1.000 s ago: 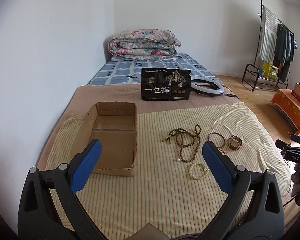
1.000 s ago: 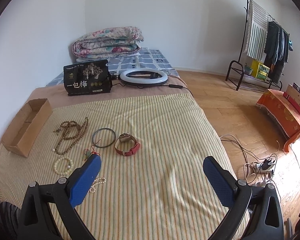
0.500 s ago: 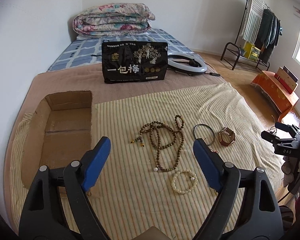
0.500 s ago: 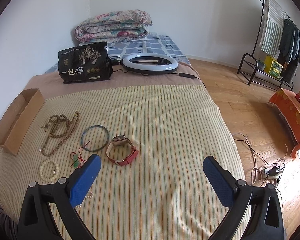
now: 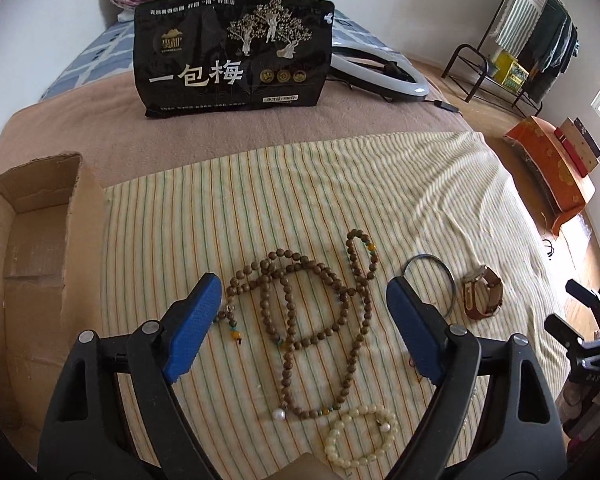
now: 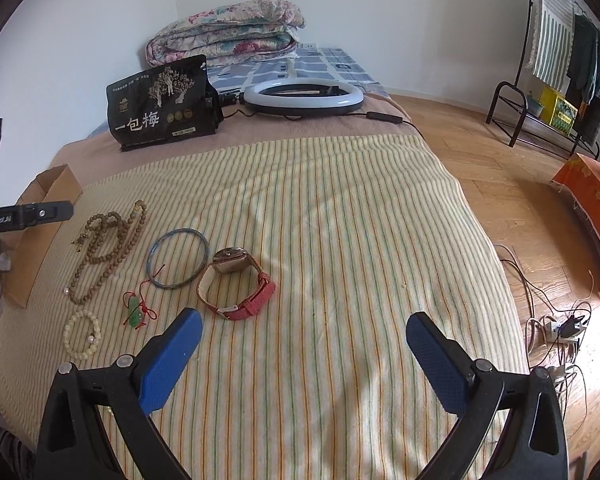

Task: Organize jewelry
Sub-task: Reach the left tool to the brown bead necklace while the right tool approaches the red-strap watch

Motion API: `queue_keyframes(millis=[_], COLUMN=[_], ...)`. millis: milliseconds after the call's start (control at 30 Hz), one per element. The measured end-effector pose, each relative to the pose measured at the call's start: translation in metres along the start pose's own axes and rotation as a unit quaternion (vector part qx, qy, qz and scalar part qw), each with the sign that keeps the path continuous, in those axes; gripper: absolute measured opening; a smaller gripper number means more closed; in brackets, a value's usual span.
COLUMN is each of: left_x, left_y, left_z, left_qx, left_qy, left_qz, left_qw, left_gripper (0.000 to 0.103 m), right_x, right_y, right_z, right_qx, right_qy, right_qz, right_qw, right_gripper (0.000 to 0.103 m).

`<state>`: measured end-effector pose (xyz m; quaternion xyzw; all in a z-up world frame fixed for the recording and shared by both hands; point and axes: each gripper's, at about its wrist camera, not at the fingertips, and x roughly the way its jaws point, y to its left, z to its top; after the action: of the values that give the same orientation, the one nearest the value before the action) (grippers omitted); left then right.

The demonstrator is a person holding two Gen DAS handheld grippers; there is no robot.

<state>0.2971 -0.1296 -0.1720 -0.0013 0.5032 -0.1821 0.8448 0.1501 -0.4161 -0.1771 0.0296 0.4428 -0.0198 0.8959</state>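
Note:
Several pieces of jewelry lie on the striped cloth point(image 6: 340, 208). My left gripper point(image 5: 302, 284) hangs open just above the long brown bead necklace point(image 5: 278, 255), its blue pads on either side of the loops and clear of the beads. A cream bead bracelet point(image 5: 334, 454) lies close below, with a blue bangle point(image 5: 428, 257) and a red-strapped watch point(image 5: 484, 292) to the right. My right gripper point(image 6: 304, 316) is open over bare cloth, just right of the watch point(image 6: 228, 260), the bangle point(image 6: 179, 231) and a green pendant on red cord point(image 6: 134, 314). The open cardboard box point(image 5: 32, 240) sits at the left.
A black snack bag point(image 5: 232, 52) stands behind the cloth, with a ring light point(image 6: 300, 98) and its cable beside it and a folded quilt point(image 6: 228, 36) farther back. The bed drops to wooden floor on the right, with cables point(image 6: 560, 328), an orange-draped stand point(image 6: 588, 188) and a clothes rack point(image 6: 560, 60).
My left gripper has come forward and down, from beside the box to right over the brown necklace, its jaws slightly narrower. My right gripper sank a little towards the cloth near the watch.

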Motion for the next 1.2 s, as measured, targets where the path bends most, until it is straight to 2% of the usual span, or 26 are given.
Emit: queue_keyframes(millis=[100,267,400,633,767,967,1200], left_x=[0.022,0.051,0.068,0.063,0.055,0.051,0.056], left_y=[0.007,0.024,0.033,0.021,0.004,-0.018,-0.032], left_z=[0.013,0.023,0.020,0.006,-0.005,-0.026,-0.032], left_qx=[-0.010,-0.045,-0.075,-0.042,0.011,0.088,0.116], left_qy=[0.022,0.051,0.079,0.096,0.100,0.097,0.090], left_qz=[0.002,-0.022,-0.057,-0.087,-0.067,-0.022,0.008], left_qw=[0.9997,0.9974,0.9924,0.9907,0.9927,0.9911,0.9892], left_gripper=[0.076,0.076,0.076,0.075,0.075,0.075,0.075], right_x=[0.002,0.007,0.013,0.023,0.035,0.052,0.074], right_y=[-0.003,-0.010,-0.015,-0.012,-0.007,0.000,0.005], right_z=[0.000,-0.002,-0.004,0.000,0.004,0.012,0.021], right_qx=[0.003,0.016,0.023,0.016,0.016,0.029,0.036], right_qy=[-0.001,0.000,0.005,0.013,0.023,0.042,0.071], right_qz=[-0.001,-0.004,-0.005,0.012,0.032,0.058,0.060], right_qw=[1.000,1.000,1.000,1.000,0.999,0.997,0.995], right_gripper=[0.103,0.103,0.103,0.103,0.103,0.098,0.087])
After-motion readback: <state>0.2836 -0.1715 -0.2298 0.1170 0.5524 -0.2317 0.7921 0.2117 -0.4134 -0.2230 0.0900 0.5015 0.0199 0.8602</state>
